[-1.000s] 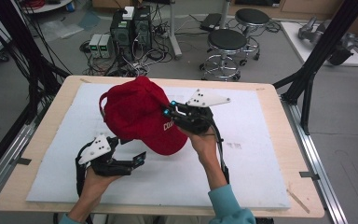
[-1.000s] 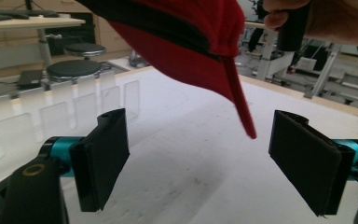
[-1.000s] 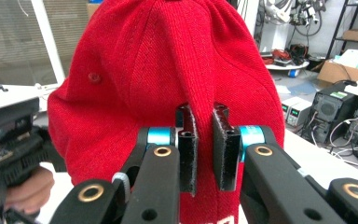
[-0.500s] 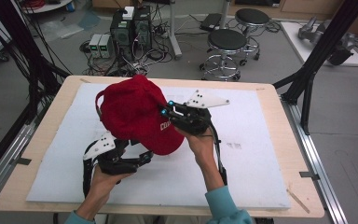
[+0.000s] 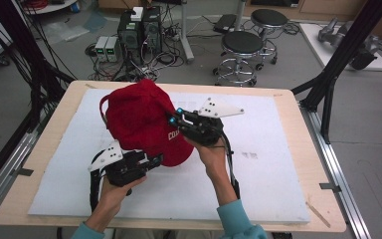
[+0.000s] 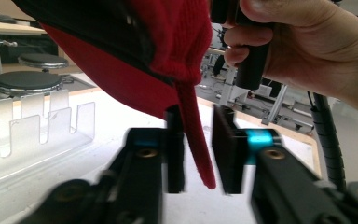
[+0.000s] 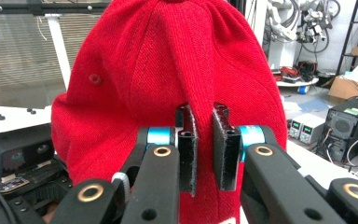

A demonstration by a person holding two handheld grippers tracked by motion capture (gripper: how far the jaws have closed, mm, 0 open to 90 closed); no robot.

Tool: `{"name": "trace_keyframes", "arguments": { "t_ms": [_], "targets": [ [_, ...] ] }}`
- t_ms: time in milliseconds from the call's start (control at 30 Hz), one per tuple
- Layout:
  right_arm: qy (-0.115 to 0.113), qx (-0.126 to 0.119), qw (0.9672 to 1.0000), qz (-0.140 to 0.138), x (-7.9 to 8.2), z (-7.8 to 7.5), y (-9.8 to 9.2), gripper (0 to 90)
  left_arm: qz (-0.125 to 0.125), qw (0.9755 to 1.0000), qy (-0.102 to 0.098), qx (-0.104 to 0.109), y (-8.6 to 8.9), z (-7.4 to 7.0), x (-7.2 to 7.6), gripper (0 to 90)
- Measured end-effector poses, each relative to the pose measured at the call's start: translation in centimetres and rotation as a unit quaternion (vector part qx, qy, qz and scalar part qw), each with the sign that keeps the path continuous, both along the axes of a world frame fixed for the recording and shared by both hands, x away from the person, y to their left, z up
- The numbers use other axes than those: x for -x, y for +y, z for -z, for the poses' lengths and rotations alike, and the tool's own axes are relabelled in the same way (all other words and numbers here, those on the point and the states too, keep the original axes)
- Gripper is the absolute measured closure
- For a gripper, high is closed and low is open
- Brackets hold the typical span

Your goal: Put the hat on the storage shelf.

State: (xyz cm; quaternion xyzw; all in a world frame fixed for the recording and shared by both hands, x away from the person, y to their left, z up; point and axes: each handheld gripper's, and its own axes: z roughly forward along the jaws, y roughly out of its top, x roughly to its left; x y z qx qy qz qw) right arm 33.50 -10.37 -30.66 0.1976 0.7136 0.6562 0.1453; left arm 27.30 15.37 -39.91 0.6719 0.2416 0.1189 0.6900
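A red cap [image 5: 139, 119] with white lettering hangs above the white board, crown up and brim down. My right gripper [image 5: 175, 117] is shut on a fold of its crown fabric; in the right gripper view the red cap [image 7: 168, 70] bulges up between and behind the right gripper's [image 7: 203, 114] two pads. My left gripper [image 5: 154, 160] sits low at the cap's near edge. In the left gripper view the brim's tip [image 6: 200, 154] hangs between the left gripper's [image 6: 198, 121] open jaws, close to the left pad, with a gap on the right.
A white foam board [image 5: 278, 149] covers the wooden table [image 5: 303, 124]. A clear notched plastic rack [image 6: 37, 121] lies on the board left of the left gripper's jaws. The person's hand [image 6: 307, 46] holding the right gripper is close above. Stools [image 5: 241, 45] and electronics stand beyond the far edge.
My left gripper has moved right and forward across the board until its jaws straddle the cap's brim. The right gripper has kept the cap up in nearly the same place.
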Motion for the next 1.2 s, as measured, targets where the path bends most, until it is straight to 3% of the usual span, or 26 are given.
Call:
{"name": "trace_keyframes", "arguments": {
  "t_ms": [200, 367, 433, 467, 500, 533, 567, 600, 700, 733, 867, 1100, 1200],
  "targets": [
    [-0.007, -0.005, 0.9999, -0.006, 0.2, -0.1, 0.1, 81.6, -0.019, 0.9993, 0.029, 0.015, 0.3, -0.2, 0.0, 85.0],
    [-0.012, -0.006, 0.9999, -0.008, 0.3, -0.1, 0.1, 78.0, -0.027, 0.9992, 0.026, 0.012, 0.3, -0.3, 0.1, 85.2],
    [-0.012, -0.009, 0.9999, -0.006, 0.3, -0.2, 0.2, 64.6, -0.030, 0.9991, 0.029, 0.006, 0.4, -0.4, 0.1, 85.3],
    [-0.008, -0.020, 0.9998, 0.003, 0.4, -0.2, 0.2, 46.6, -0.034, 0.9987, 0.038, 0.005, 0.5, -0.3, 0.1, 85.3],
    [-0.008, -0.020, 0.9998, 0.003, 0.4, -0.2, 0.2, 46.6, -0.034, 0.9987, 0.038, 0.005, 0.5, -0.3, 0.1, 85.3],
    [-0.005, -0.011, 0.9995, 0.028, 0.3, -0.4, 0.2, 26.3, -0.037, 0.9984, 0.043, 0.005, 0.6, -0.4, 0.0, 85.3],
    [-0.005, -0.011, 0.9995, 0.028, 0.3, -0.4, 0.2, 26.3, -0.039, 0.9982, 0.045, 0.006, 0.7, -0.4, 0.0, 85.3],
    [-0.007, 0.004, 0.9988, 0.048, 0.4, -0.5, 0.1, 8.8, -0.045, 0.9981, 0.042, 0.005, 1.0, -0.4, 0.0, 85.3],
    [-0.013, 0.026, 0.9982, 0.053, 0.6, -0.4, -0.2, 1.9, -0.048, 0.9980, 0.042, 0.003, 1.2, -0.5, -0.1, 85.3],
    [-0.018, 0.046, 0.9970, 0.060, 0.8, -0.4, -0.6, 2.0, -0.050, 0.9980, 0.039, -0.005, 1.3, -0.6, -0.1, 85.2],
    [-0.016, 0.067, 0.9953, 0.068, 1.2, -0.2, -1.3, 2.0, -0.054, 0.9979, 0.020, -0.031, 1.8, -1.4, -0.4, 85.2],
    [-0.014, 0.072, 0.9933, 0.089, 1.9, 0.2, -3.1, 2.0, -0.070, 0.9962, 0.001, -0.051, 3.0, -3.1, -1.2, 85.2],
    [-0.006, 0.078, 0.9916, 0.103, 2.5, 0.8, -4.5, 2.0, -0.083, 0.9941, -0.016, -0.068, 4.0, -4.3, -2.1, 85.2]
  ]
}}
